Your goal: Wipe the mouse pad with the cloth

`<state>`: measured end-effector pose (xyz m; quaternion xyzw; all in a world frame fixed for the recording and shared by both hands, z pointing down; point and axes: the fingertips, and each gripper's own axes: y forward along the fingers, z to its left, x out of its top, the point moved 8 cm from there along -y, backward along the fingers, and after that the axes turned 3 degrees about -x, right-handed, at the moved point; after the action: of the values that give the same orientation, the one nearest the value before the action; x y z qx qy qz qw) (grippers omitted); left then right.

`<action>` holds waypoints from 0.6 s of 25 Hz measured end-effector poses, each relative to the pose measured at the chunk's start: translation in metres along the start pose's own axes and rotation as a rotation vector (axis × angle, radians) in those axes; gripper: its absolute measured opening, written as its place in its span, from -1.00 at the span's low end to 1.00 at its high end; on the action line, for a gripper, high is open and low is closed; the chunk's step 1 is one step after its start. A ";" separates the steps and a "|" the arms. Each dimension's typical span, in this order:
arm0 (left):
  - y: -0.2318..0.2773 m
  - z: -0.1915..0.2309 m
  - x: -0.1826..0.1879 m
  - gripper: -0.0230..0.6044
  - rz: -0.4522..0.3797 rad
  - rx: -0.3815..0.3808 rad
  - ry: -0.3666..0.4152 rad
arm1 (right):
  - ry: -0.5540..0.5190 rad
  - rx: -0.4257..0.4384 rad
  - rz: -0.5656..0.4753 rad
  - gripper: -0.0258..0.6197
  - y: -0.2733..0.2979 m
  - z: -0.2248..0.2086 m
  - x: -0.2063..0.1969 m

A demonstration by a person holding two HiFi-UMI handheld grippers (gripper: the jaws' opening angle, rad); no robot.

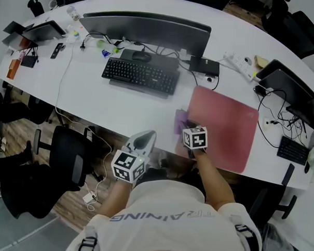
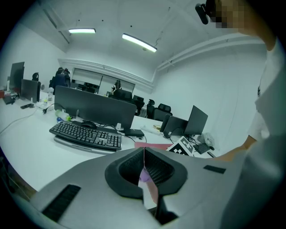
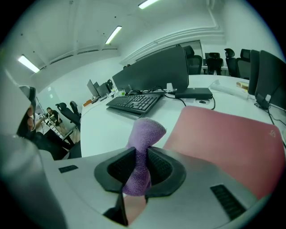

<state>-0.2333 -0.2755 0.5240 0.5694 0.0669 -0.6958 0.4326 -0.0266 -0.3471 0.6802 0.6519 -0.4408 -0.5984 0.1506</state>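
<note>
A red mouse pad (image 1: pixel 222 128) lies on the white desk (image 1: pixel 111 107) in front of me, to the right of the keyboard. My right gripper (image 1: pixel 188 130) is shut on a purple cloth (image 1: pixel 180 121) just above the pad's left edge. In the right gripper view the cloth (image 3: pixel 140 152) stands up between the jaws of the right gripper (image 3: pixel 140 163), with the pad (image 3: pixel 223 138) spreading to the right. My left gripper (image 1: pixel 145 139) hovers off the desk's front edge, left of the pad. In its own view the left gripper (image 2: pixel 144 156) is shut with nothing in it.
A black keyboard (image 1: pixel 140 75), a mouse (image 1: pixel 141 56) and a wide monitor (image 1: pixel 151 28) stand behind the pad on the left. A power strip (image 1: pixel 241 65), laptops (image 1: pixel 286 84) and cables crowd the right end. An office chair (image 1: pixel 67 157) stands below the desk's front edge.
</note>
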 end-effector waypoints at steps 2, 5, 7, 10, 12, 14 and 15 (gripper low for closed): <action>0.002 -0.001 -0.002 -0.82 0.009 -0.004 0.001 | 0.010 -0.008 0.021 -0.64 0.007 -0.004 -0.006; 0.009 -0.007 -0.002 -0.82 0.017 -0.007 0.003 | 0.022 -0.023 0.039 -0.63 0.009 -0.014 -0.012; 0.016 -0.014 0.000 -0.82 0.020 -0.011 0.006 | 0.032 -0.031 0.048 -0.63 0.007 -0.024 -0.016; 0.025 -0.029 0.002 -0.82 0.022 -0.020 0.011 | 0.038 -0.043 0.060 -0.63 -0.003 -0.042 -0.022; 0.032 -0.040 0.002 -0.82 0.024 -0.024 0.012 | 0.042 -0.052 0.066 -0.63 -0.012 -0.054 -0.028; 0.041 -0.051 0.003 -0.82 0.026 -0.029 0.013 | 0.051 -0.061 0.069 -0.63 -0.022 -0.069 -0.034; 0.046 -0.057 0.004 -0.82 0.025 -0.033 0.015 | 0.056 -0.066 0.069 -0.64 -0.028 -0.077 -0.037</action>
<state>-0.1602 -0.2725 0.5189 0.5681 0.0743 -0.6849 0.4501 0.0582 -0.3289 0.7023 0.6475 -0.4384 -0.5886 0.2050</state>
